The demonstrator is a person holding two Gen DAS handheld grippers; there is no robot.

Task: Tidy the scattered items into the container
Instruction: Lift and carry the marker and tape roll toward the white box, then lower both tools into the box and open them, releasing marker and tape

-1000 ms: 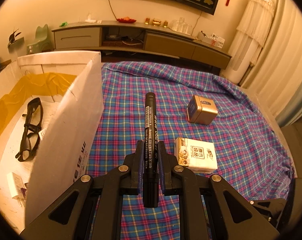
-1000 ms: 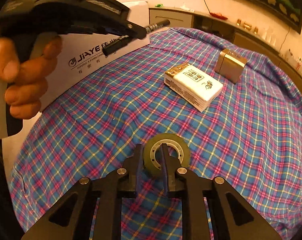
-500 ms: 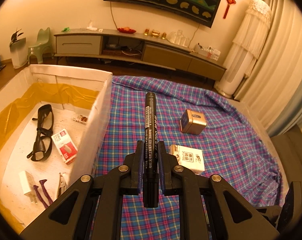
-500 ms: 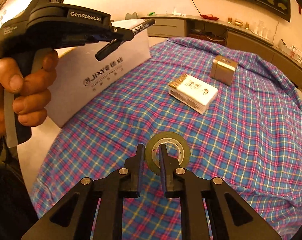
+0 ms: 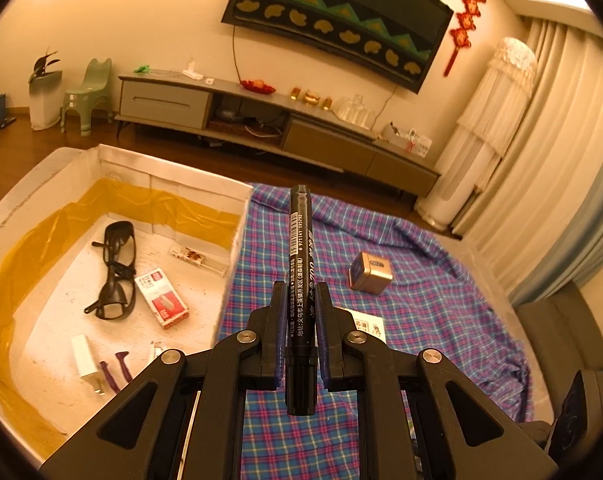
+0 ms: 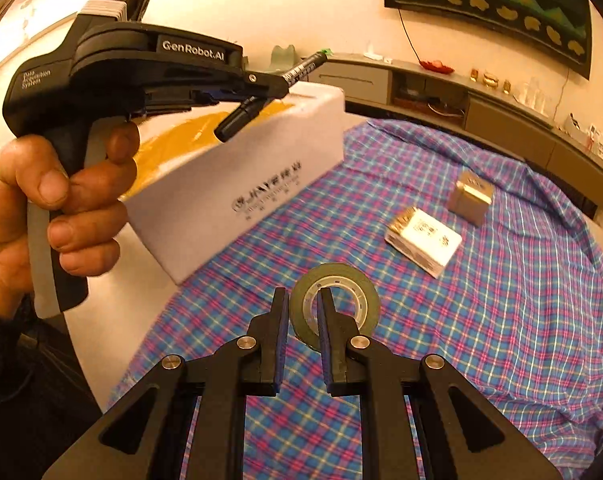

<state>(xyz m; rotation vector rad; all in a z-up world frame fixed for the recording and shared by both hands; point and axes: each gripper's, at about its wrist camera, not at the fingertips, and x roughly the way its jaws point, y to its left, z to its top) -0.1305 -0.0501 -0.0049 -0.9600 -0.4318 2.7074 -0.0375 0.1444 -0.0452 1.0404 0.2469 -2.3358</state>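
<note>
My left gripper is shut on a black marker and holds it in the air above the near right wall of the white box. The box holds black glasses, a red-and-white packet, a white charger and other small items. My right gripper is shut on the rim of a roll of tape, lifted above the plaid cloth. The left gripper with the marker also shows in the right wrist view, above the box.
A white tissue pack and a small gold box lie on the cloth to the right of the white box; both also show in the left wrist view, the gold box beyond the tissue pack. A TV cabinet stands against the far wall.
My left gripper has risen with the marker, so the inside of the box shows more fully. My right gripper has lifted the tape roll off the cloth and drawn back.
</note>
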